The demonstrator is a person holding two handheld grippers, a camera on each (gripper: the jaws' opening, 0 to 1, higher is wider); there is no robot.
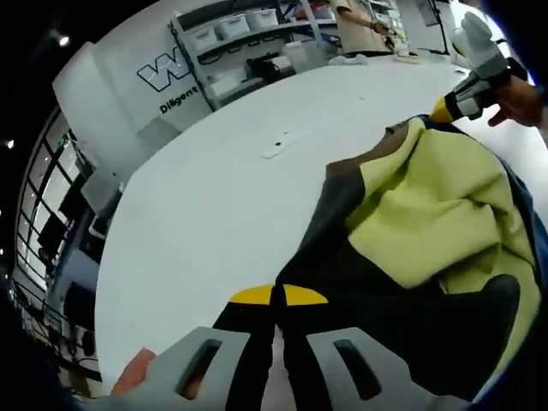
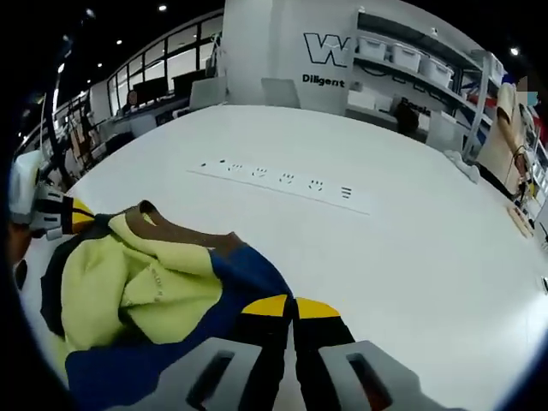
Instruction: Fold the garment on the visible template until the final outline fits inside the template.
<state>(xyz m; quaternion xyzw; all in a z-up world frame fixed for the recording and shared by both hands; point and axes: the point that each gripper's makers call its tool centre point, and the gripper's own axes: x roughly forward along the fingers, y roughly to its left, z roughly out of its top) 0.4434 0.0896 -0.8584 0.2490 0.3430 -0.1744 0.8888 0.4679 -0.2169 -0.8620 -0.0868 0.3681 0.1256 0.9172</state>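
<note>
one garment [image 1: 428,214] on one white table [image 1: 223,197], two grippers' jaws both clamped on its fabric

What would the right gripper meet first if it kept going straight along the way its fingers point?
Probably only the bare white table. The right gripper looks shut on the garment at its blue edge, and beyond its tips lies open tabletop, then the row of small marks. Depth is hard to judge.

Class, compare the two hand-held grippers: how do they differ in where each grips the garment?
The left gripper is shut on dark fabric of the yellow-green, navy and brown garment; the right gripper is shut on its navy part. Each sits at the opposite end of the bunched cloth. Both have yellow-tipped black jaws, closed.
</note>
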